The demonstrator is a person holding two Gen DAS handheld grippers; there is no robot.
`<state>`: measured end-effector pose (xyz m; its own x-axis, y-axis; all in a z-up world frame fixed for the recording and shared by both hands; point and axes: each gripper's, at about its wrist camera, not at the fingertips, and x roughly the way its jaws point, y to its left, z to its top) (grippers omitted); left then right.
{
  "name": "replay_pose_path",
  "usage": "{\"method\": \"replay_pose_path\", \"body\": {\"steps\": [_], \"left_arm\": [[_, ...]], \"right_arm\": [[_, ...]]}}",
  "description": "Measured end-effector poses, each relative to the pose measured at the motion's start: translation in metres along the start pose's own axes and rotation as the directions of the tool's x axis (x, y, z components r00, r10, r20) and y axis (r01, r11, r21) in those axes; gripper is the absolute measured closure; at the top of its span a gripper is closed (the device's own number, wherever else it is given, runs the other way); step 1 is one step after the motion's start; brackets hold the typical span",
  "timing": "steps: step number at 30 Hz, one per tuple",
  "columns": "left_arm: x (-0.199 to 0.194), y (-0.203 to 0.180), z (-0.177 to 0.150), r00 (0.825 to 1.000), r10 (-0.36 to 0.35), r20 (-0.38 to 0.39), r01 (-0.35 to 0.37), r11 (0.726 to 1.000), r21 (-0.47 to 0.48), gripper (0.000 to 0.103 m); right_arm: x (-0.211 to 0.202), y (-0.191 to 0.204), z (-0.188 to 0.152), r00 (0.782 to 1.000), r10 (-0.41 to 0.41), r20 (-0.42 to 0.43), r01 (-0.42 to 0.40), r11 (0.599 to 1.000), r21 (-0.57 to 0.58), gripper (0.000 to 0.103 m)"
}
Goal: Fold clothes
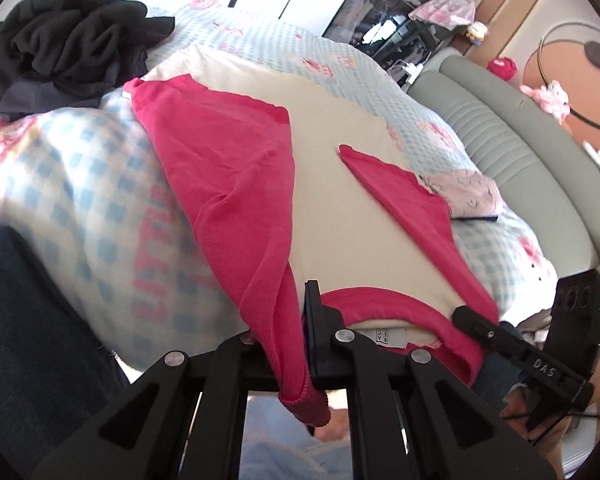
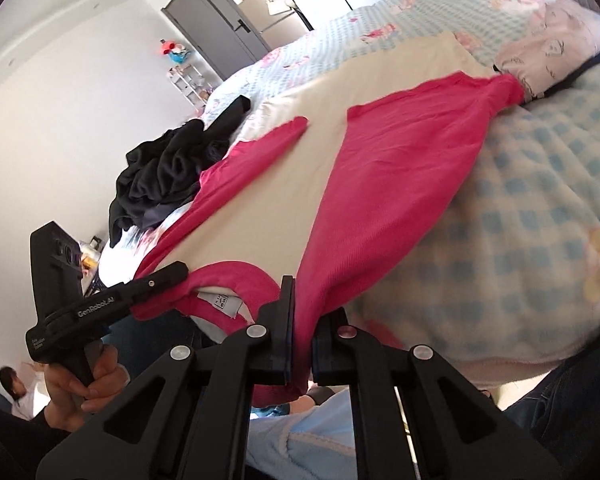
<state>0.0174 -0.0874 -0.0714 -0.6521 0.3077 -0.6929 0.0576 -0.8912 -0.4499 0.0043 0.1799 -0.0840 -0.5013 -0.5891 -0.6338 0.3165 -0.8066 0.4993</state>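
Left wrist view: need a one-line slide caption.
Left gripper shut on a pink sleeve of the cream-and-pink shirt spread on the checked bedspread; right gripper at the opposite shoulder.

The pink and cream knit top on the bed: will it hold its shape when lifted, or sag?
The pink and cream knit top likely sags: its pink fabric already drapes limply from the left tool. Probably light, as the right tool holds it by a thin pinch.

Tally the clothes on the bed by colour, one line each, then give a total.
Pink and cream: 1, the shirt spread flat, each shoulder pinched by a gripper, left gripper and right gripper.
Black: 1 crumpled pile; how many garments are in it cannot be told.
Pale pink print: 1 folded piece beside the right sleeve.
Total: 3
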Motion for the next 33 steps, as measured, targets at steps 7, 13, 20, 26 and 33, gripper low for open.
{"method": "replay_pose_path", "body": {"steps": [7, 13, 20, 26, 33], "left_arm": [[-0.011, 0.004, -0.013, 0.999, -0.044, -0.027, 0.043, 0.999, -0.025, 0.096], [-0.013, 0.001, -0.015, 0.998, -0.054, -0.042, 0.054, 0.999, -0.007, 0.096], [-0.006, 0.005, -0.016, 0.995, -0.068, -0.079, 0.067, 0.998, -0.016, 0.096], [-0.006, 0.004, -0.006, 0.987, -0.117, -0.107, 0.115, 0.993, -0.019, 0.095], [0.0, -0.004, 0.026, 0.984, -0.144, -0.105, 0.149, 0.988, 0.044, 0.095]], "right_arm": [[-0.016, 0.0, -0.021, 0.999, 0.025, -0.029, -0.024, 0.999, 0.021, 0.098], [-0.035, -0.003, -0.029, 0.999, 0.024, -0.028, -0.023, 1.0, 0.02, 0.098], [-0.028, -0.014, -0.033, 0.998, 0.018, -0.068, -0.015, 0.998, 0.054, 0.098], [-0.024, -0.01, -0.027, 0.998, -0.005, -0.061, 0.007, 0.999, 0.034, 0.098], [-0.014, -0.012, -0.006, 0.998, -0.008, -0.066, 0.009, 1.0, 0.008, 0.098]]}}
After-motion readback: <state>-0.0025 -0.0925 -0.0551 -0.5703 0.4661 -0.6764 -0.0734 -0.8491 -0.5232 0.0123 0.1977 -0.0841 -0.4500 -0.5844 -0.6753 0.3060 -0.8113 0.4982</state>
